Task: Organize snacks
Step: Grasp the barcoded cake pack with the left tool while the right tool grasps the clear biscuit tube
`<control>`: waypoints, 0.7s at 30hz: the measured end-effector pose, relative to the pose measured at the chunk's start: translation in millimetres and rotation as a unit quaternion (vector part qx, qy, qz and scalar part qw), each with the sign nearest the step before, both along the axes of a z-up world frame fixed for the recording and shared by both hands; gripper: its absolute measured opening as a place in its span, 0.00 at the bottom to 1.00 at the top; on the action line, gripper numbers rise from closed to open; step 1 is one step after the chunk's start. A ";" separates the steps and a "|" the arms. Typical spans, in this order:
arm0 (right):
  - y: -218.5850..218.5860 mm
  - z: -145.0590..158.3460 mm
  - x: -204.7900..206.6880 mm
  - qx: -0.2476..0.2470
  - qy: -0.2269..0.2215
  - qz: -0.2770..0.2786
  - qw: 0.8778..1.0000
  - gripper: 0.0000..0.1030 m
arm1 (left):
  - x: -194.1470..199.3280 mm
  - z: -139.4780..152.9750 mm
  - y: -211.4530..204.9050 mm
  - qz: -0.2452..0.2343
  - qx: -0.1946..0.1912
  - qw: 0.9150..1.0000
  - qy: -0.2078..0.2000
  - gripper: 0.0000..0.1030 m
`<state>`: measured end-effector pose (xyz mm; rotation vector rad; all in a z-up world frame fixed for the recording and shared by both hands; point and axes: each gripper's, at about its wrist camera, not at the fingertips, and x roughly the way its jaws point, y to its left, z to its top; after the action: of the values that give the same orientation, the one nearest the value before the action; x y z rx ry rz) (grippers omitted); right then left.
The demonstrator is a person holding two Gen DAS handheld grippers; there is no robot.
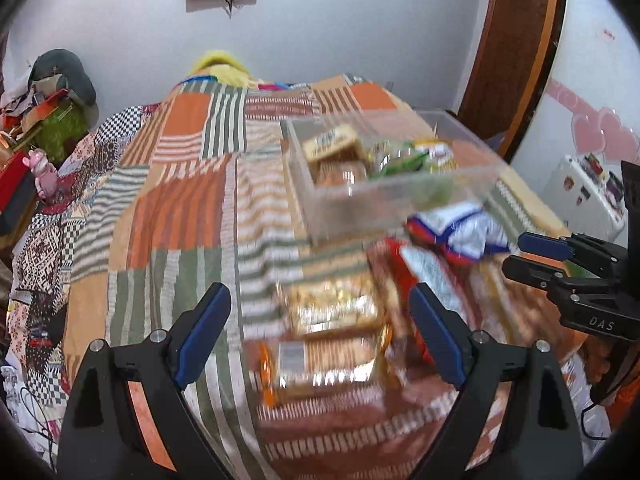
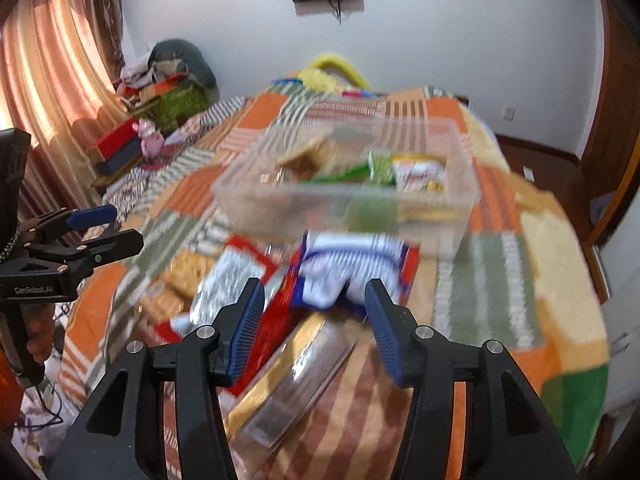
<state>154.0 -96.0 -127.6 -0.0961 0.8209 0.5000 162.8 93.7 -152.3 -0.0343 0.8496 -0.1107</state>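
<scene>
Orange, green and cream patchwork under a heap of bright wrappers

The striped patchwork blanket (image 2: 500, 264) shows orange, sage-green and cream blocks; just before the clear plastic box (image 2: 460, 216) lies a white-and-blue crinkled packet (image 2: 348, 268), beside it a red-and-silver foil packet (image 2: 240, 268).

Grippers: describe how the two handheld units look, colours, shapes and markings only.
Both are matte black, angular plastic frames with triangular cut-outs and silver round screw heads. The left gripper has jaws lined with smooth blue pads; the right gripper has blue ribbed pads. Seen from the other camera, the right unit's body carries white "DAS" lettering, and the left unit's body reads something like "GenRobot.AI". A bare hand grips the left unit's handle.
</scene>
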 end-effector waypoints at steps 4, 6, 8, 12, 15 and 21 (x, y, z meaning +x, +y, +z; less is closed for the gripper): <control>6.3 -22.6 -5.7 -0.003 0.035 0.003 0.999 0.47 | -9.3 -23.9 2.1 0.002 -0.009 1.000 0.023 0.89; 6.9 -30.9 -8.3 -0.002 0.051 0.003 0.999 0.47 | -13.0 -34.3 3.2 0.002 -0.014 0.999 0.033 0.89; 8.4 -39.3 -11.7 -0.008 0.062 -0.003 0.998 0.49 | -14.0 -42.3 3.4 0.005 -0.018 0.999 0.041 0.89; 5.6 -42.5 -13.7 -0.017 0.069 -0.005 0.997 0.49 | -9.5 -56.7 5.7 0.009 -0.033 0.998 0.057 0.89; -1.8 -40.4 -13.1 -0.015 0.075 -0.003 0.997 0.49 | -4.6 -65.0 6.9 0.012 -0.042 0.997 0.067 0.90; -13.1 -37.4 -21.8 -0.022 0.074 0.003 0.997 0.49 | 8.2 -79.3 7.1 0.010 -0.045 0.996 0.082 0.94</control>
<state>132.2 -109.2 -165.0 -0.1042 0.9767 0.4989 171.0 100.9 -231.6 -0.1379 1.0076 -0.1278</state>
